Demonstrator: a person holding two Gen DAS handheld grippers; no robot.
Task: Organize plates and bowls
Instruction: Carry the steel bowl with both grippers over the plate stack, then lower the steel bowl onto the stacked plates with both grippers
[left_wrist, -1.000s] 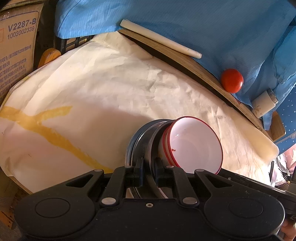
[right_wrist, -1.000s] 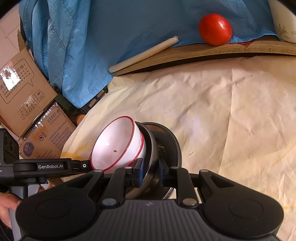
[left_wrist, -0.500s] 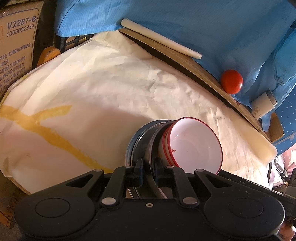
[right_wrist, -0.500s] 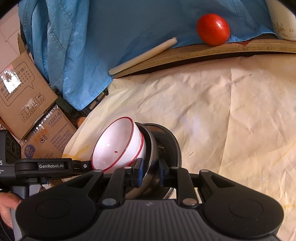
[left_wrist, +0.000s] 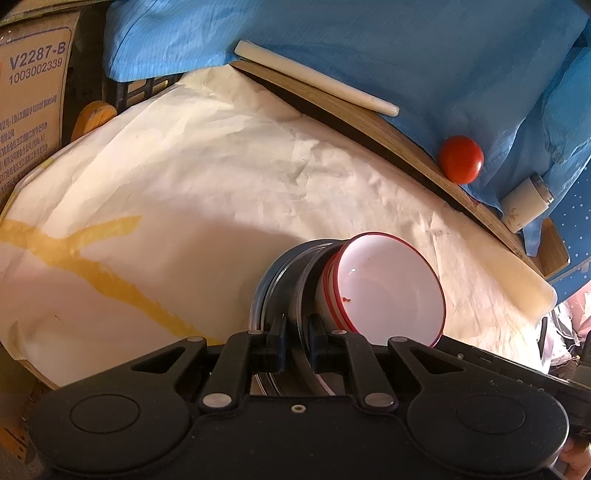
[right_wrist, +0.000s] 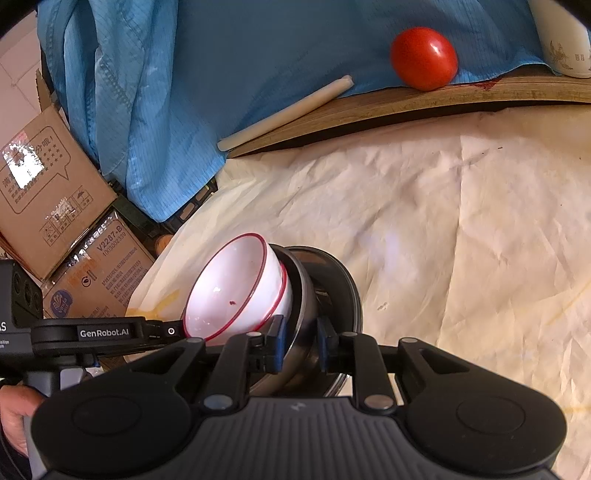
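A stack of dishes is held tilted on its side above the paper-covered bench (right_wrist: 424, 221), near the bench's front left part: two white bowls with red rims (right_wrist: 236, 291), nested one in the other, sit inside a steel bowl (right_wrist: 304, 295), which in turn rests against a dark plate (right_wrist: 347, 291); the open mouths face the left side of the right wrist view; the left tongs (left_wrist: 296, 334) are nearly closed, their pads pinching the thin edges of the dark plate and steel bowl from one side of the stack; the right tongs (right_wrist: 300, 341) are closed a little less tightly, with the steel bowl's wall clamped between their pads on the opposite side; whether the stack's lower edge touches the paper cannot be told; in the right wrist view the left tongs' black arm reaches in from the left, and part of a hand (right_wrist: 14, 417) shows at the lower left corner; a small red speck lies inside the innermost bowl; along the far edge of the bench a wooden board (right_wrist: 388, 107) carries a blue cloth (right_wrist: 258, 55), a pale stick (right_wrist: 284, 112), a tomato (right_wrist: 424, 58) and a white cup (right_wrist: 561, 40) at the far right corner; cardboard boxes (right_wrist: 55, 199) stand off the left edge; a yellow smear (left_wrist: 74, 254) marks the paper near the left edge.
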